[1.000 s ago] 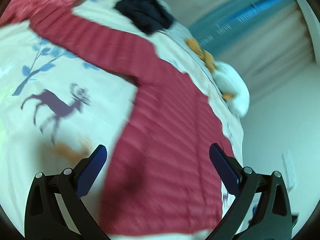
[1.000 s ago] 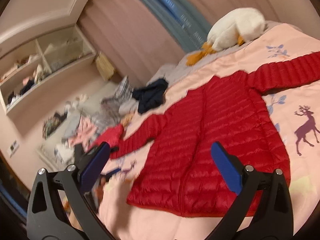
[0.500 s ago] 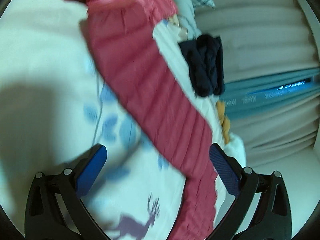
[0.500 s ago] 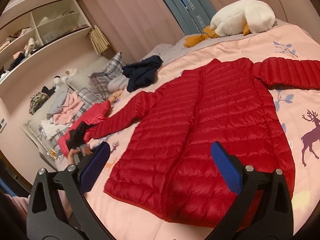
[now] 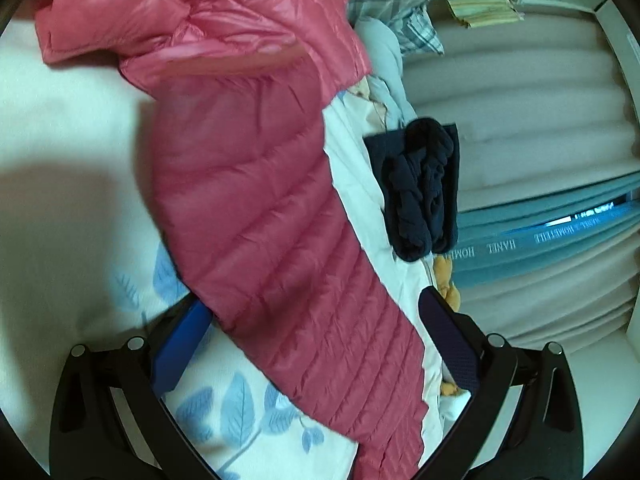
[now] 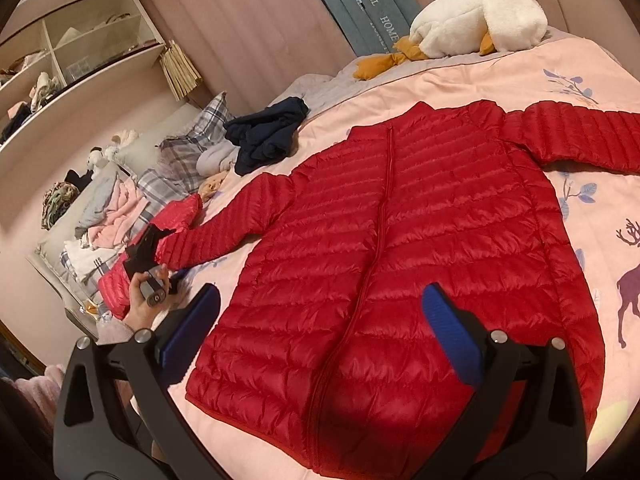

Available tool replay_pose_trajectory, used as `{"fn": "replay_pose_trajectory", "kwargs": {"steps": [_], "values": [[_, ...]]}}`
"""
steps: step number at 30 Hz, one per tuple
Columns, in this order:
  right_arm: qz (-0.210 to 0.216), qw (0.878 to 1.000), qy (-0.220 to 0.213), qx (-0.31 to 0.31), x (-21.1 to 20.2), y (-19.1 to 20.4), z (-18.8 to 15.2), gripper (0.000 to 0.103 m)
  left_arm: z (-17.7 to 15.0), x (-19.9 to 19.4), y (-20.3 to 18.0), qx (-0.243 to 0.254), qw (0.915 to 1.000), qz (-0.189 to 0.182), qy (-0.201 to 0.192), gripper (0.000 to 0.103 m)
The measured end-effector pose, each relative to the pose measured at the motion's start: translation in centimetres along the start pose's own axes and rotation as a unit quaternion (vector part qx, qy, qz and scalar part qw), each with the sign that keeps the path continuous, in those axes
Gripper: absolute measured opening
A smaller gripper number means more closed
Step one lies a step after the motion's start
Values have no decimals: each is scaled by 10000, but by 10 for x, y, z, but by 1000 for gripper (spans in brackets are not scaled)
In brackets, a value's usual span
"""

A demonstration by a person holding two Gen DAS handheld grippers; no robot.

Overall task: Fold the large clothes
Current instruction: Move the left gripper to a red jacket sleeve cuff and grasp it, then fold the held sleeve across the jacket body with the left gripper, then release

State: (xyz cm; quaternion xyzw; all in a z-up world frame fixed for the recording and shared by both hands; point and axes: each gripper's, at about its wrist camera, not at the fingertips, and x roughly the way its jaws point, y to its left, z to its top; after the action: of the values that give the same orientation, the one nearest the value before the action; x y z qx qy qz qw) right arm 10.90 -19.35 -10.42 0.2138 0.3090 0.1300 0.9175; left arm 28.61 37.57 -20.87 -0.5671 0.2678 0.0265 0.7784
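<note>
Left wrist view: left tongs [image 5: 308, 344] hovering spread wide, straddling the sleeve [image 5: 288, 264] of the red puffer jacket [image 5: 256, 184], gripping nothing; sleeve lying diagonally across the bed [image 5: 60, 184]; navy garment [image 5: 420, 192] resting just beside the sleeve.

Right wrist view: right tongs [image 6: 320, 332] hanging spread above the hem of the red puffer jacket [image 6: 400, 248], holding nothing; jacket lying flat, zipped, sleeves outstretched on the bed [image 6: 500, 76]; plush duck [image 6: 476, 20] sitting beyond the collar; left tongs [image 6: 160, 246] resting at the far sleeve cuff.

Home bedroom: bed [image 6: 460, 80] w/ printed duvet, plush duck [image 6: 476, 20], curtains [image 6: 248, 12], wall shelves [image 6: 72, 52] & clothes piles [image 6: 112, 216].
</note>
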Motion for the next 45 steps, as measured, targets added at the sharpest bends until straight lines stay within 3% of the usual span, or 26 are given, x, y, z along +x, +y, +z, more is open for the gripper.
{"fn": "replay_pose_trajectory", "kwargs": {"steps": [4, 7, 13, 15, 17, 20, 22, 27, 31, 36, 37, 41, 45], "values": [[-86, 9999, -9, -109, 0, 2, 1, 101, 4, -11, 14, -381, 9990, 99, -208, 85], [-167, 9997, -22, -160, 0, 3, 3, 101, 14, -17, 21, -412, 9988, -61, -266, 85], [-152, 9998, 64, -65, 11, 2, 3, 101, 22, -1, 9, -104, 9992, 274, -288, 81], [-180, 9997, 114, -147, 14, 4, 2, 101, 21, 3, 6, 61, 9985, 477, -244, 61], [-257, 9993, 131, -247, 16, 6, 3, 101, 21, 12, 9, 7, 9985, 550, -65, 22], [-245, 9993, 114, -239, 17, 6, 5, 101, 17, 12, 15, 5, 9976, 684, -42, 9], [-217, 9995, 112, -217, 17, 6, 5, 101, 13, 9, 4, 260, 9962, 835, -51, 6], [-222, 9994, 110, -231, 14, 4, 4, 101, -12, -8, -77, 1526, 9852, 779, -41, 5], [-205, 9995, 72, -229, 7, 2, 2, 101, -55, -30, -162, 2515, 9675, 275, 11, 5], [-238, 9996, 32, -134, -7, -8, -1, 101, -159, -45, -260, 3784, 9239, -327, 470, 5], [-249, 9996, 42, -99, -9, -10, -1, 101, -177, -46, -270, 3934, 9169, -389, 553, 5], [-392, 9992, 66, 109, -19, -28, -7, 101, -278, -27, -302, 4674, 8748, -462, 1187, 5], [-569, 9980, 94, 274, -29, -48, -14, 101, -364, 13, -299, 5029, 8453, -194, 1796, 6]]}}
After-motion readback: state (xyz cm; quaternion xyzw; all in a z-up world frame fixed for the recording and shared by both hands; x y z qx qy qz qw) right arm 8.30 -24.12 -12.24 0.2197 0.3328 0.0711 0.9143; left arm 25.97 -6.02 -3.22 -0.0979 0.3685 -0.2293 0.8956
